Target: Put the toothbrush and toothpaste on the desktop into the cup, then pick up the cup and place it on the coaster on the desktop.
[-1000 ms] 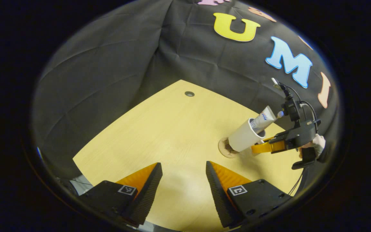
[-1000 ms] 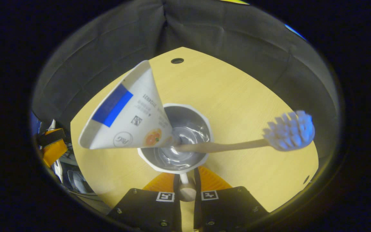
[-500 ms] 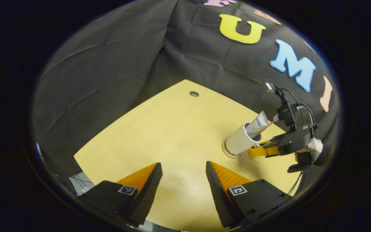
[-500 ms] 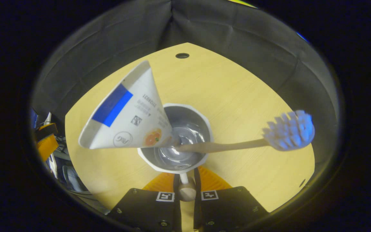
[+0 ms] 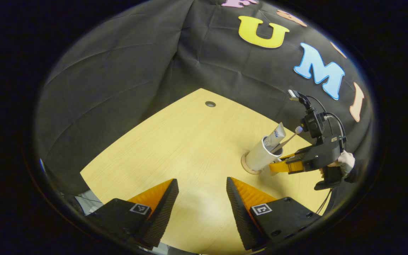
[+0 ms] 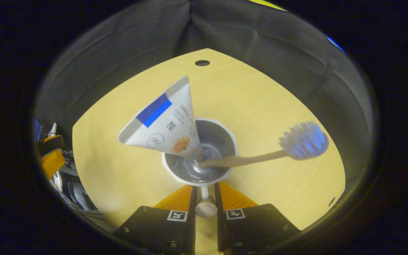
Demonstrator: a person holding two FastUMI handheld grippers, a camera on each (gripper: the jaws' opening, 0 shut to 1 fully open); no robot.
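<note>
The cup (image 5: 259,158) now stands on the half-hidden coaster (image 5: 246,168), right jaws clamping its handle; left jaws gape empty.

**Open desk, one cluster at the right**

Wide bare desktop (image 5: 175,148) ahead of the left gripper (image 5: 202,198), fingers spread apart, nothing between them. Blocked at the far right by the cup (image 5: 260,157) on its coaster (image 5: 245,166), with the right gripper (image 5: 278,166) against its near side. Over the cup mouth, toothpaste (image 6: 165,122) leaning one way and toothbrush (image 6: 260,157) the other. Booth wall (image 5: 119,78) close behind the desk edges.
</note>
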